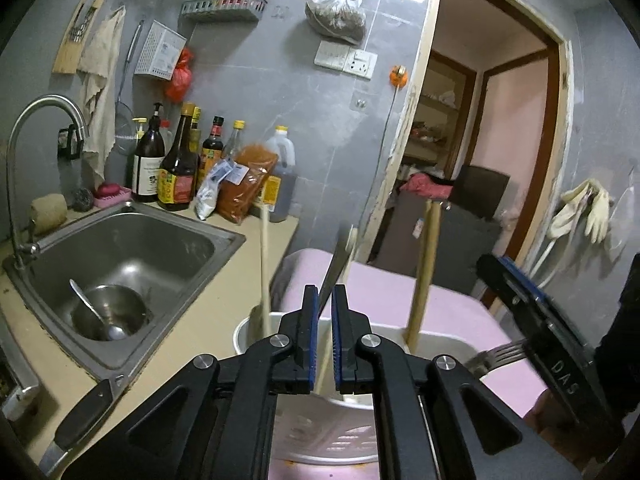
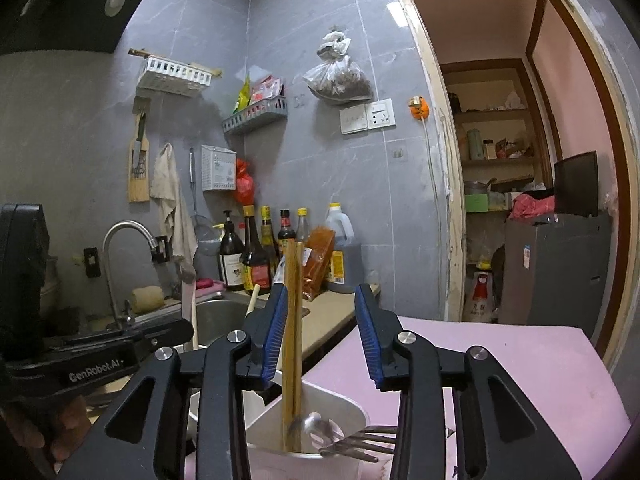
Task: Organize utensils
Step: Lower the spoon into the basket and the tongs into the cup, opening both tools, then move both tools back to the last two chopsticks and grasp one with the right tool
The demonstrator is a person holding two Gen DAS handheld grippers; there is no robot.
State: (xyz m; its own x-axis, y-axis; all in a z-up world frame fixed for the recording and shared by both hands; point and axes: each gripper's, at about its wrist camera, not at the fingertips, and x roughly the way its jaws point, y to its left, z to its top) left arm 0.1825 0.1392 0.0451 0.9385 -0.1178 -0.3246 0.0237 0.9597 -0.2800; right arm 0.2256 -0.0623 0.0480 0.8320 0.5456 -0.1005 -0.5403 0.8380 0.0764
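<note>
My left gripper (image 1: 325,300) is shut on a slim utensil (image 1: 336,264) with a grey upper end and a pale shaft. It holds the utensil upright over a white utensil holder (image 1: 244,332) that stands on a pink surface (image 1: 460,312). A wooden handle (image 1: 264,256) stands in the holder's left part. My right gripper (image 2: 322,300) is open over the holder (image 2: 348,408). A pair of wooden chopsticks (image 2: 293,320) stands in the holder and leans by the left pad (image 2: 276,320). A spoon (image 2: 312,424) and a fork (image 2: 360,440) lie inside. The left gripper (image 2: 182,328) shows at the left.
A steel sink (image 1: 168,224) with a bowl (image 1: 108,312) and spoon lies left of the holder, under a faucet (image 1: 44,108). Sauce bottles (image 1: 180,160) line the back wall. A black-handled knife (image 1: 84,412) lies on the counter's near edge. A doorway (image 1: 480,140) opens at right.
</note>
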